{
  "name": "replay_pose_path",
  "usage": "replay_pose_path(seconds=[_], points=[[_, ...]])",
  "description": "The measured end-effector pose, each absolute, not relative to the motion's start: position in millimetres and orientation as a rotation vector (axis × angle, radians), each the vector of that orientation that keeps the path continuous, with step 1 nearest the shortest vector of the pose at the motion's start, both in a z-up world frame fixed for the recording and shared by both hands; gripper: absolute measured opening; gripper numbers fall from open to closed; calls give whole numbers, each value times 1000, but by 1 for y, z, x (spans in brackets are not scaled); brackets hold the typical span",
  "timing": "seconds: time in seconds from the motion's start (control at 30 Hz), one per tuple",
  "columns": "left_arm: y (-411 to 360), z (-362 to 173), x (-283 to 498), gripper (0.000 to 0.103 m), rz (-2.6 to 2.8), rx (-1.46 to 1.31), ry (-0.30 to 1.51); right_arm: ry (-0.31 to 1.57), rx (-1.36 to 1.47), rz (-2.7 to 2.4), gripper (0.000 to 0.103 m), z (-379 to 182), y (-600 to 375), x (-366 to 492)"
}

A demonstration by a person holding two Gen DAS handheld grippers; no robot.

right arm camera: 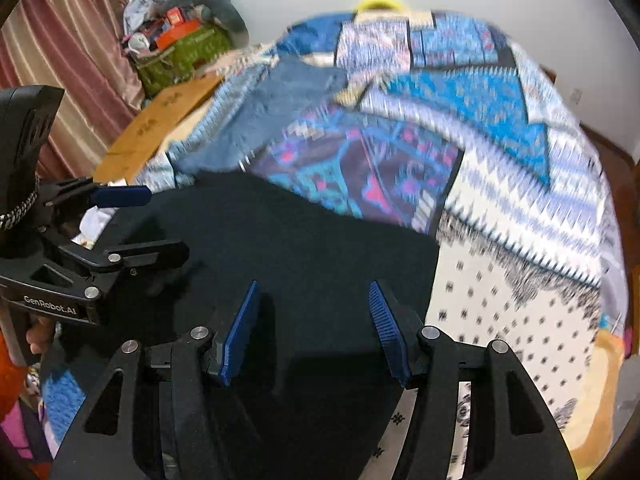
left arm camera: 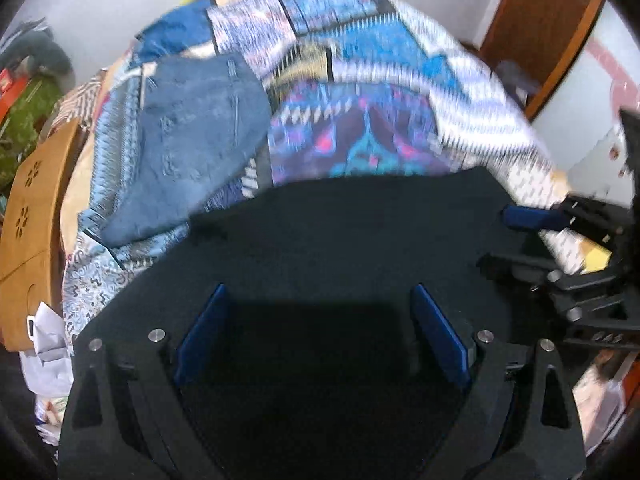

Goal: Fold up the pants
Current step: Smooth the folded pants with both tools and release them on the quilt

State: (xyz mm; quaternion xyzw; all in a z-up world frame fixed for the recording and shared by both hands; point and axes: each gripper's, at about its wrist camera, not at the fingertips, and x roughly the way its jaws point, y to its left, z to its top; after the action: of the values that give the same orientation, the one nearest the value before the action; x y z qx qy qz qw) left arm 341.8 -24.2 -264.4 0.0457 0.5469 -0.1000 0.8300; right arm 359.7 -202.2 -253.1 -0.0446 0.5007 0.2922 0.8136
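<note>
Black pants (left arm camera: 340,232) (right arm camera: 280,240) lie spread flat on the near part of a bed, blurred by motion. My left gripper (left arm camera: 320,296) hovers open above the dark cloth, with nothing pinched between its blue pads. My right gripper (right arm camera: 313,286) also stands open over the pants, near their right edge, with nothing gripped. Each gripper shows from the side in the other's view: the right gripper (left arm camera: 504,238) at the pants' right edge, the left gripper (right arm camera: 164,222) at their left edge. Whether the fingertips touch the cloth I cannot tell.
A patterned blue and white quilt (left arm camera: 400,60) (right arm camera: 500,160) covers the bed. Folded blue jeans (left arm camera: 192,136) (right arm camera: 272,100) lie beyond the pants. A brown cardboard panel (left arm camera: 32,216) (right arm camera: 160,120) leans at the bed's left side, with a full green bag (right arm camera: 180,56) behind it. A wooden door (left arm camera: 540,28) stands at the right.
</note>
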Motion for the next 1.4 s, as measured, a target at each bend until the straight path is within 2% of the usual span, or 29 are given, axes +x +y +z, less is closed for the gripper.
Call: replay_pose_path(seconds=[0.07, 0.2, 0.33, 0.4, 0.53, 0.83, 1.23, 1.4], points=[[-22, -267, 338, 99, -211, 93, 1142, 1065, -88, 630, 55, -257, -207, 355], [-20, -267, 330, 102, -212, 118, 1130, 1055, -97, 610, 58, -256, -218, 340], [-19, -263, 316, 102, -191, 145, 1096, 1051, -63, 577, 58, -254, -236, 320], [-17, -261, 306, 103, -172, 157, 1075, 1064, -40, 558, 63, -255, -242, 314], [-15, -257, 289, 103, -144, 180, 1051, 1078, 7, 531, 66, -256, -257, 299], [0, -243, 249, 103, -88, 203, 1008, 1073, -14, 481, 66, -233, -262, 275], [89, -194, 189, 103, 67, 34, 887, 892, -27, 608, 66, -172, -195, 245], [131, -193, 165, 103, 119, -39, 875, 872, -37, 674, 67, -170, -151, 244]])
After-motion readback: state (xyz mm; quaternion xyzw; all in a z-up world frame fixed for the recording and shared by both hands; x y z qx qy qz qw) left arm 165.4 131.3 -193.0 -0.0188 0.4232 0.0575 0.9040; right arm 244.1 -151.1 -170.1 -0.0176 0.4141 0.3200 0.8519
